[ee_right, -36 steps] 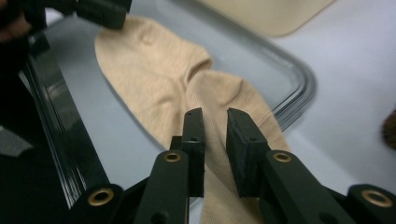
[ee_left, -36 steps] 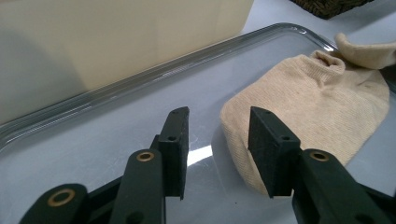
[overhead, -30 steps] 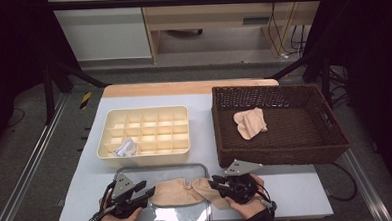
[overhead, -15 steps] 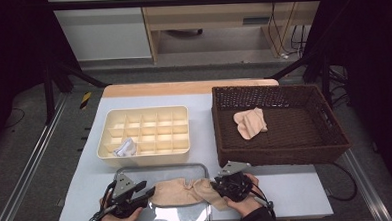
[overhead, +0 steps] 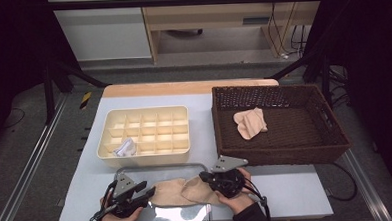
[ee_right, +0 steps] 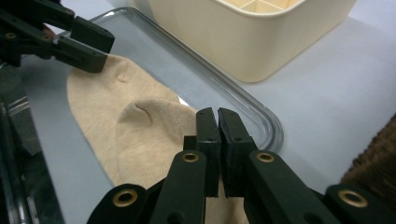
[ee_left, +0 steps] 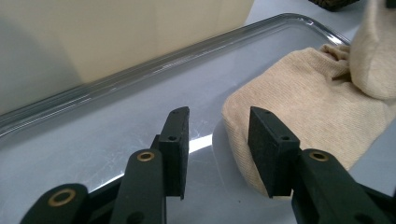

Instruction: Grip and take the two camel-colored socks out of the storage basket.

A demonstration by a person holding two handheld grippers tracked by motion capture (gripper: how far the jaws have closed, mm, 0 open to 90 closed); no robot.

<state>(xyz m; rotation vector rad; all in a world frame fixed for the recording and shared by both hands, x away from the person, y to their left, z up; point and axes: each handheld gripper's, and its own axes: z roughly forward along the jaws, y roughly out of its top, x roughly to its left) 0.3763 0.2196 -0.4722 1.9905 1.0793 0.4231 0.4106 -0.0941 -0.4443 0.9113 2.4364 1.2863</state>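
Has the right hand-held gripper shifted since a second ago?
Yes. The right hand-held gripper slid left toward the middle of the metal tray, jaws just closing on the beige sock.

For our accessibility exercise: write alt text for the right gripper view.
The right gripper has its jaws shut on the edge of a beige sock lying folded on a metal tray. The left gripper is at the sock's far end; a cream organiser stands behind.

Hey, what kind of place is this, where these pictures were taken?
Probably a lab bench set up for recording handling tasks, not a home. A white table sits inside a dark metal frame, cables hang behind, and sorting props are laid out: a divided tray, a wicker basket and a beige sock.
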